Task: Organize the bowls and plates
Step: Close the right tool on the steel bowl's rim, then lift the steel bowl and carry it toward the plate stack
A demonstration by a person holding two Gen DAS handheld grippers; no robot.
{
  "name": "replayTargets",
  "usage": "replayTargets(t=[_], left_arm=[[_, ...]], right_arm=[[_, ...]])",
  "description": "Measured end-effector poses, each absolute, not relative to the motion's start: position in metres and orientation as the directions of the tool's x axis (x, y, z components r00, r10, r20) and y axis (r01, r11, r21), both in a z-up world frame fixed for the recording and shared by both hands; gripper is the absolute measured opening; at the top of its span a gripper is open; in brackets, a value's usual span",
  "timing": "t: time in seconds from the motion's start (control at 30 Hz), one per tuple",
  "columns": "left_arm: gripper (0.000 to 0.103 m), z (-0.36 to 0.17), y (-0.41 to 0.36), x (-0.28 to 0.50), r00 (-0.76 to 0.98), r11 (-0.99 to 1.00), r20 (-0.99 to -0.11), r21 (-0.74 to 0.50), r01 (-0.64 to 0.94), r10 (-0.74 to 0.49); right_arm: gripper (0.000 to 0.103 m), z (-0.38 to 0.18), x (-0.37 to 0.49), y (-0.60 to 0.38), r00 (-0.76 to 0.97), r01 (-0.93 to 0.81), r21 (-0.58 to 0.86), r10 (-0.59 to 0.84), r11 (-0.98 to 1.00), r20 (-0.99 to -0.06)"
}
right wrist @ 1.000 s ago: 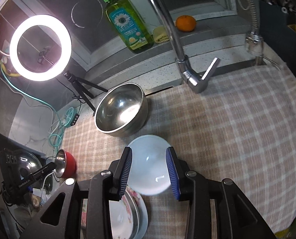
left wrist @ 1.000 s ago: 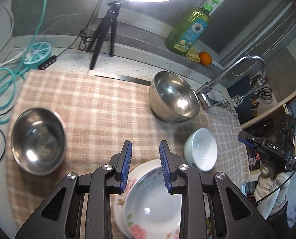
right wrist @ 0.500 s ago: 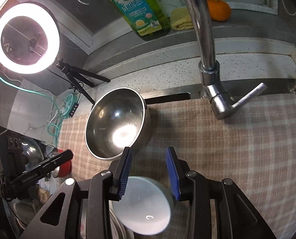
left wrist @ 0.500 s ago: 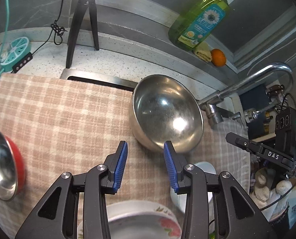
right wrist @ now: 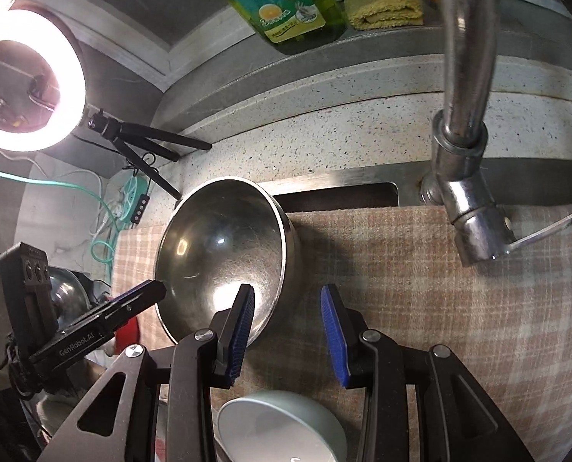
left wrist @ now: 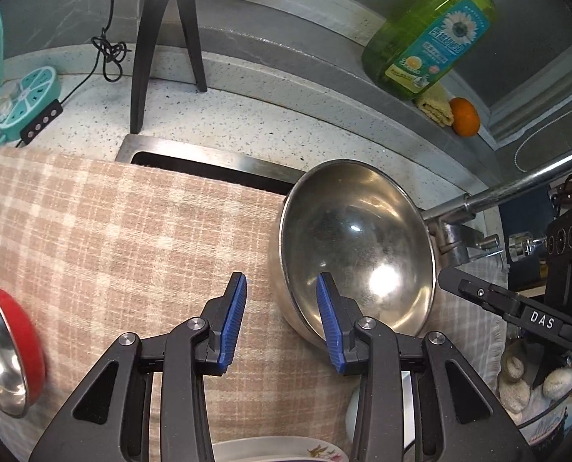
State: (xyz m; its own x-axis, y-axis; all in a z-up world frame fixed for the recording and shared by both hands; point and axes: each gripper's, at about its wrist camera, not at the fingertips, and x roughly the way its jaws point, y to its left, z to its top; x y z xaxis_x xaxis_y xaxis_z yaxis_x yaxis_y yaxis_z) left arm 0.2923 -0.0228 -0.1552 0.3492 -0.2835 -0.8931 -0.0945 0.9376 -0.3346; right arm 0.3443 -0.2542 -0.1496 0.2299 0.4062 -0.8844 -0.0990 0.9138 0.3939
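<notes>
A large steel bowl (left wrist: 357, 246) rests tilted on the checked cloth (left wrist: 112, 238) beside the sink edge. My left gripper (left wrist: 281, 288) is open and straddles the bowl's left rim, one finger over the inside and one over the cloth, with neither pad pressing. My right gripper (right wrist: 288, 300) is open and straddles the opposite rim of the same steel bowl (right wrist: 224, 254) in the same way. A white bowl (right wrist: 282, 427) sits just below the right fingers. The floral plate (left wrist: 278, 450) shows at the bottom edge. A red-and-steel bowl (left wrist: 5, 350) lies at the far left.
The faucet (right wrist: 467, 154) rises close to the right of the steel bowl. A soap bottle (left wrist: 436, 30), a yellow cloth (left wrist: 436, 106) and an orange (left wrist: 465, 115) stand on the back ledge. A tripod (left wrist: 163, 38), ring light (right wrist: 28, 81) and teal power strip (left wrist: 28, 104) occupy the back left.
Both grippers have moved forward and down from the plate and white bowl to the steel bowl, which now fills the views. The left jaws stand a little wider than at first.
</notes>
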Motion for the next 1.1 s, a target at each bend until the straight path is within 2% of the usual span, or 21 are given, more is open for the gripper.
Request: replayTargets(t=[0.37, 0.43, 0.5, 0.57, 0.87, 1.1], left_arm=[[0.033, -0.169, -0.027, 0.305, 0.333, 0.943, -0.899, -0.324, -0.073, -0.284], [0.033, -0.171, -0.029, 0.305, 0.332, 0.947, -0.901, -0.315, -0.061, -0.278], [0.024, -0.173, -0.031, 0.306, 0.324, 0.948, -0.903, -0.316, -0.05, -0.283], [0.019, -0.175, -0.033, 0.306, 0.32, 0.947, -0.901, -0.32, -0.039, -0.292], [0.019, -0.167, -0.033, 0.298, 0.332, 0.948, -0.896, -0.318, -0.013, -0.296], [0.019, -0.143, -0.03, 0.284, 0.372, 0.942, -0.872, -0.334, 0.023, -0.318]], right_arm=[[0.032, -0.163, 0.342, -0.229, 0.234, -0.17, 0.264, 0.299, 0.949, -0.925], [0.024, -0.165, 0.342, -0.227, 0.227, -0.175, 0.255, 0.291, 0.951, -0.929], [0.019, -0.167, 0.343, -0.223, 0.22, -0.176, 0.255, 0.291, 0.951, -0.931], [0.016, -0.167, 0.343, -0.219, 0.221, -0.176, 0.251, 0.286, 0.952, -0.932], [0.015, -0.158, 0.336, -0.213, 0.246, -0.161, 0.213, 0.249, 0.964, -0.937], [0.015, -0.13, 0.319, -0.21, 0.294, -0.162, 0.184, 0.226, 0.969, -0.929]])
